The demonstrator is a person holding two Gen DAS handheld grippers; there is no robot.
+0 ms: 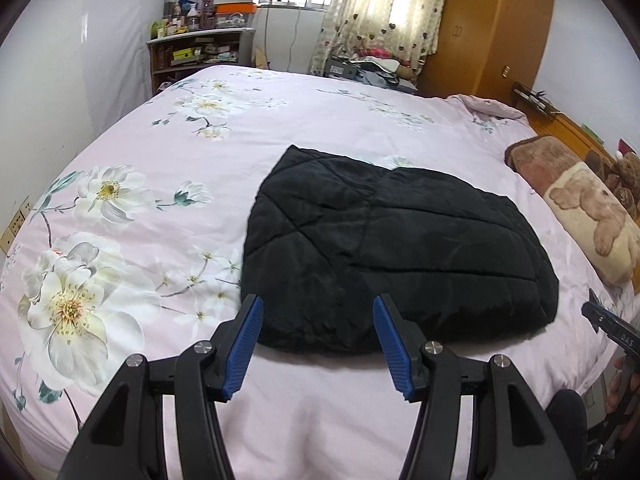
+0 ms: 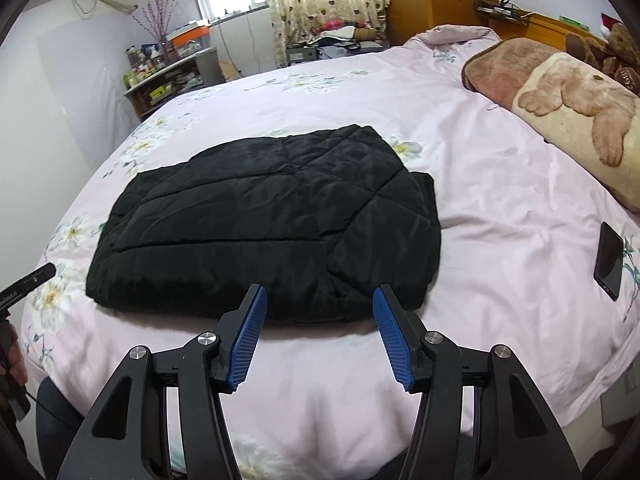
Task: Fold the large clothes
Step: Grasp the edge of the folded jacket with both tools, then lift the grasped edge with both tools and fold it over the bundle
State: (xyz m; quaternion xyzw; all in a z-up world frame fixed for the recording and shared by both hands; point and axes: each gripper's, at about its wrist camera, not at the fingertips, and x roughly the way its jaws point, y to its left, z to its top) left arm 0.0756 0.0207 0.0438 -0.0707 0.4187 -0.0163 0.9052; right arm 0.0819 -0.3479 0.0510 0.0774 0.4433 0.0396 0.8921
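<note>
Two grippers hang above the near edge of a bed, each seen from its own wrist camera. The left gripper point(image 1: 318, 310) fills the bottom centre of its frame with jaws spread wide and nothing between the blue pads point(image 1: 244, 352). The right gripper point(image 2: 318, 300) sits at the bottom centre of its frame, jaws likewise spread wide and empty.

A black quilted jacket point(image 1: 384, 248) lies folded into a rough rectangle on the pink flowered bedspread point(image 1: 120, 208). In the left wrist view it occupies the centre and centre right of the frame; in the right wrist view it occupies the centre and centre left point(image 2: 264, 220). Its near edge lies just beyond both sets of fingertips, not touching them.

A pillow with a bear print point(image 2: 576, 120) lies at the upper right of the right wrist view. A dark phone point(image 2: 609, 260) lies flat on the bedspread at the right edge, well apart from the jacket. A cluttered shelf point(image 1: 196, 52) stands at the upper left of the left wrist view, and a wooden wardrobe point(image 1: 496, 28) at the upper right.
</note>
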